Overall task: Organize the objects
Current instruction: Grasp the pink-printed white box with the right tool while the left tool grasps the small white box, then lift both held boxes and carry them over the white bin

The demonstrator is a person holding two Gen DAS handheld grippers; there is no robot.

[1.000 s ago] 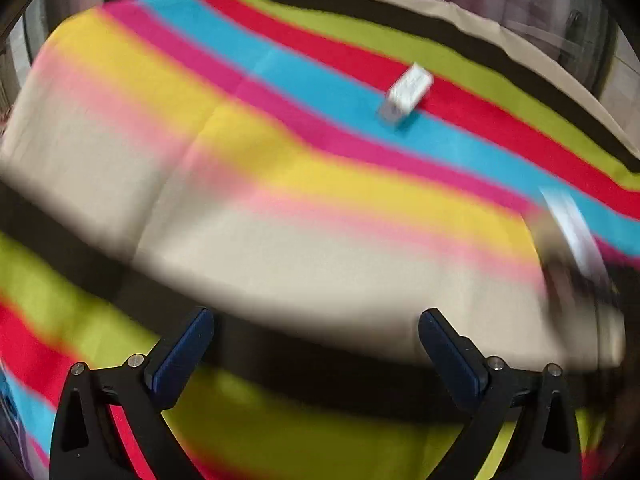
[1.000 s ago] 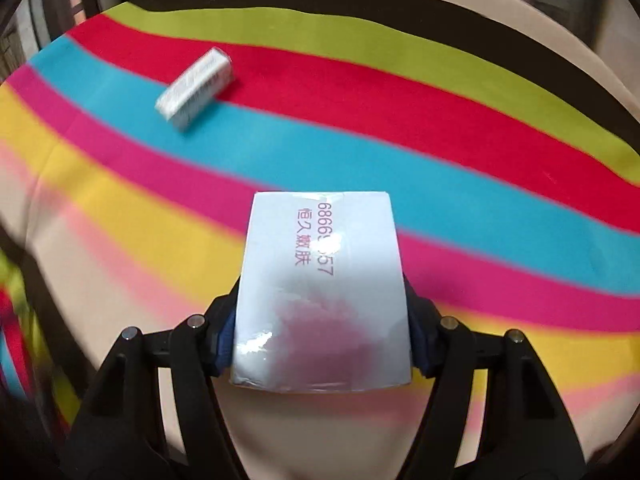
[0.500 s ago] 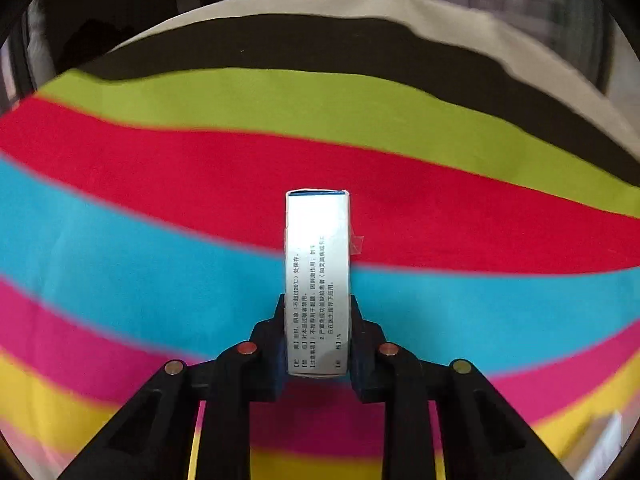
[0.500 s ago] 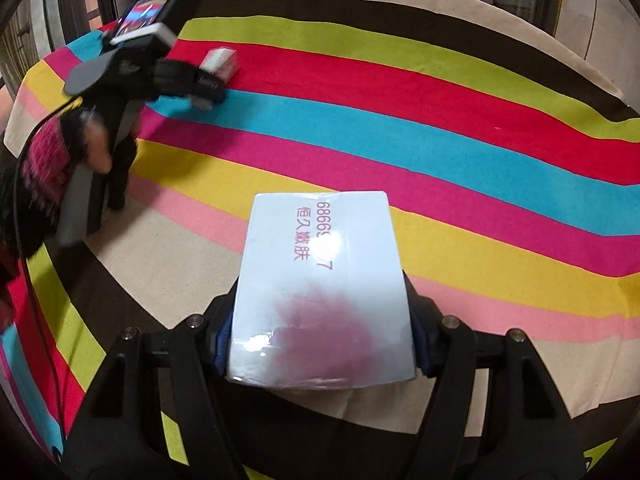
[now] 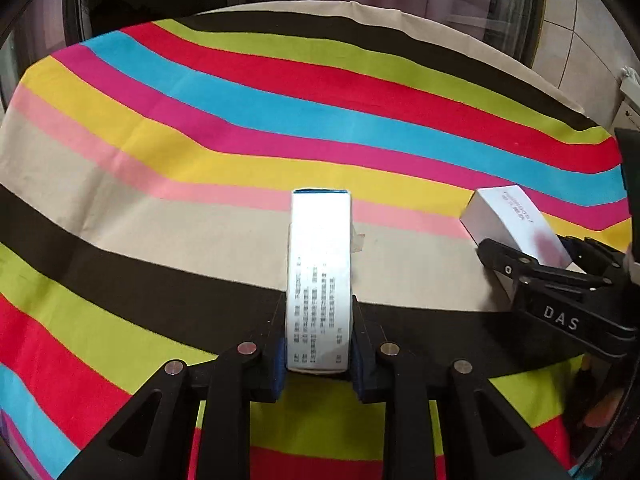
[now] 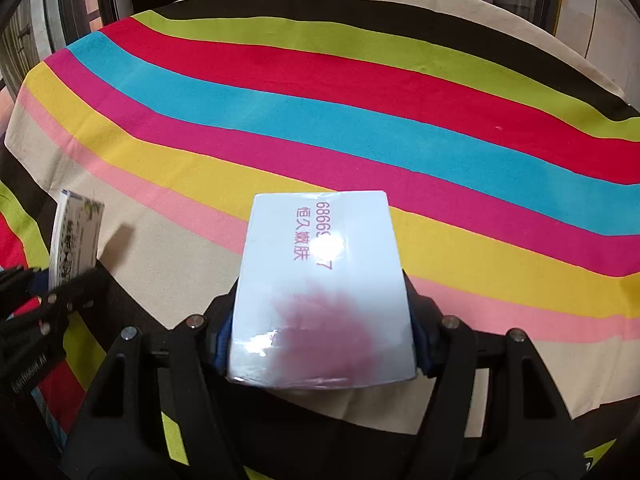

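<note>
My left gripper (image 5: 319,354) is shut on a narrow white medicine box (image 5: 320,276) with small print, held on edge above the striped cloth. My right gripper (image 6: 322,344) is shut on a wider white box (image 6: 324,280) with red characters and a pink blotch. In the left wrist view the right gripper (image 5: 536,258) and its white box (image 5: 512,220) show at the right, low over the beige stripe. In the right wrist view the left gripper (image 6: 60,284) with the narrow box (image 6: 74,240) shows at the left edge.
A round table is covered with a striped cloth (image 5: 280,120) in beige, black, green, red, blue, magenta, yellow and pink. Dark furniture and window frames stand behind the far edge. A tiled wall (image 5: 580,40) is at the right.
The left gripper closed on the narrow box on the red and blue stripes and carried it back toward the beige stripe. The right gripper drew back with its box; both now sit side by side.
</note>
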